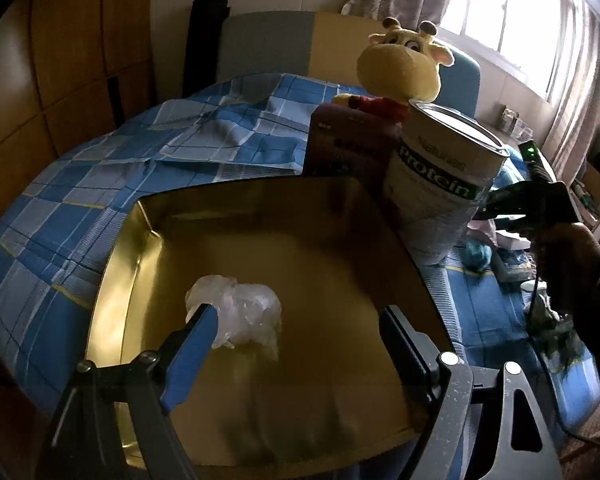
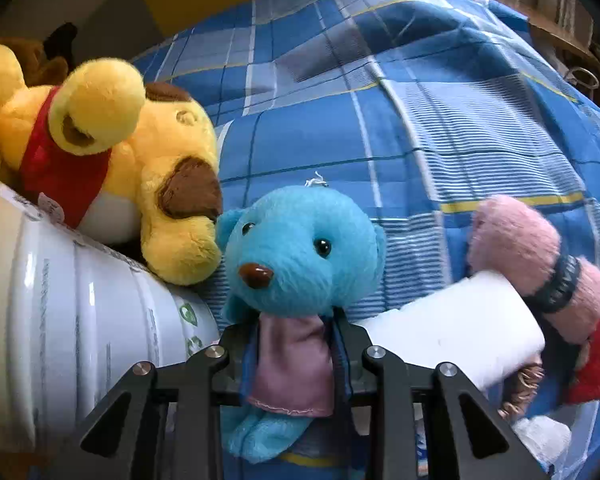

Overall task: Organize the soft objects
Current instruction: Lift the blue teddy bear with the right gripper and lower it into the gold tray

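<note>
Currently, the blue teddy bear (image 2: 300, 252) is being clamped at its lilac-scarfed body by the right gripper (image 2: 296, 354), fingers drawn in tight around it. A yellow plush dog (image 2: 140, 168) is lying just beside it, propped against a white tin (image 2: 60, 320); a white roll (image 2: 460, 332) and a pink plush (image 2: 532, 256) are resting to the right on the blue plaid bedspread (image 2: 420, 120).

Meanwhile, the left gripper (image 1: 296, 328) is being held wide apart over a gold tray (image 1: 300, 248), a crumpled clear plastic wad (image 1: 240, 308) touching one blue fingertip (image 1: 204, 320).

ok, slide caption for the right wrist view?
Right claw shut on blue teddy bear, beside yellow plush dog and white can, on checked bedspread.
</note>
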`<state>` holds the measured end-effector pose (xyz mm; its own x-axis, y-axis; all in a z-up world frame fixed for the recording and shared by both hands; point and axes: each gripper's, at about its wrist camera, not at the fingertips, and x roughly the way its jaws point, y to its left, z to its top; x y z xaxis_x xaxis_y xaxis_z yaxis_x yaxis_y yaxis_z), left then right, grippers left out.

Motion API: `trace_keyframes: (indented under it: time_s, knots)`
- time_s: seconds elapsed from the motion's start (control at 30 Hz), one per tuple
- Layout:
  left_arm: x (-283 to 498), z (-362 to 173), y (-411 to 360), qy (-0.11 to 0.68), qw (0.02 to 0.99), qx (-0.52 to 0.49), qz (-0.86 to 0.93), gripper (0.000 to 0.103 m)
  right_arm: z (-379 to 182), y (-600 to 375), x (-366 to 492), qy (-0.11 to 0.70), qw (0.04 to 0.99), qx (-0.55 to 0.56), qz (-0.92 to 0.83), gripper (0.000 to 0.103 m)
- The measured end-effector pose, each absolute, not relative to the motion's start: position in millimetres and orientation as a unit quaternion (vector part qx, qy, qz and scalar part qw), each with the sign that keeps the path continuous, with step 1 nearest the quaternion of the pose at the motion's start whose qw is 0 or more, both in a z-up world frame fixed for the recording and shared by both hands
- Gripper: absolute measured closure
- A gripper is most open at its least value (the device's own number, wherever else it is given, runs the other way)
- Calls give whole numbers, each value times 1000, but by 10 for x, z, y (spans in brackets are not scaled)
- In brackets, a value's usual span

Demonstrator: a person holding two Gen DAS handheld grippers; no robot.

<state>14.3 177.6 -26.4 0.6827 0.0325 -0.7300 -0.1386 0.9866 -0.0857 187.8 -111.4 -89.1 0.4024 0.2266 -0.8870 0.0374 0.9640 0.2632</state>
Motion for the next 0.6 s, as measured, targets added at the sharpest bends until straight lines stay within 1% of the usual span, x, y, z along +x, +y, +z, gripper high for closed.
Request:
trace_keyframes:
  time_s: [0.17, 0.33, 0.6]
  knots:
    - [86, -246, 1746, 390, 918, -61, 41, 20, -715, -1317, 1749, 530, 837, 127, 47, 73]
    - [44, -243, 1727, 389, 919, -59, 33, 20, -392, -1439, 1686, 509, 852, 117, 32, 73]
    - [-21, -231, 1842, 382, 921, -75, 28, 18, 347, -1410, 1890, 463, 885, 42, -20, 73]
